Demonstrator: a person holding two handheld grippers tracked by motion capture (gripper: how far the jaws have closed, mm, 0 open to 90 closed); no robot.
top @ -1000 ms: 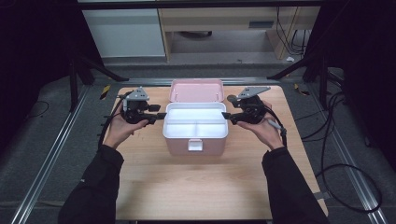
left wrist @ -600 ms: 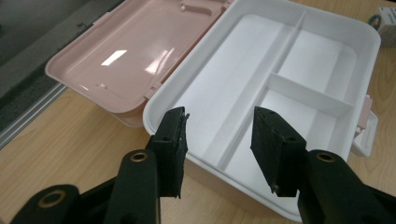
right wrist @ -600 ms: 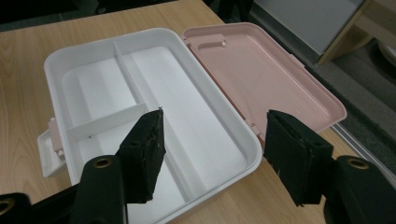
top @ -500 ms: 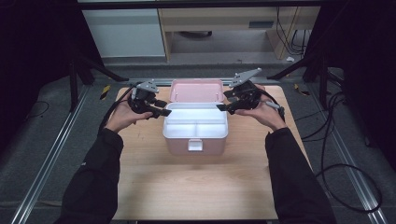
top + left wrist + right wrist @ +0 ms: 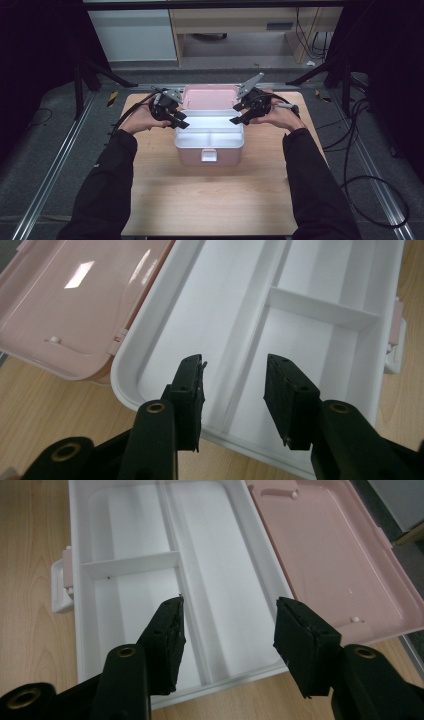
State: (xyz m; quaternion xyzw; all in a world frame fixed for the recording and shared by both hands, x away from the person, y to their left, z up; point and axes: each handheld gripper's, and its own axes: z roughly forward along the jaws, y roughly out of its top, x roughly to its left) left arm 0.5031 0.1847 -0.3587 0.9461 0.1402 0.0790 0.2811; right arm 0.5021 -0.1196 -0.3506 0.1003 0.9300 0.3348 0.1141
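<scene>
A: Since a second ago we've swung both grippers off the box (image 5: pixel 209 137) sides toward its back corners. The left gripper (image 5: pixel 181 122) and right gripper (image 5: pixel 237 118) have just been closing a little, fingers still apart, gripping nothing.

B: So the lid (image 5: pixel 210 96) comes next, we'd judge; it lies flat behind the white tray (image 5: pixel 320 335).

A: The box sits mid-counter (image 5: pixel 210 200), on pale wood. Dark curtains hang either side, with cables on the floor.
</scene>
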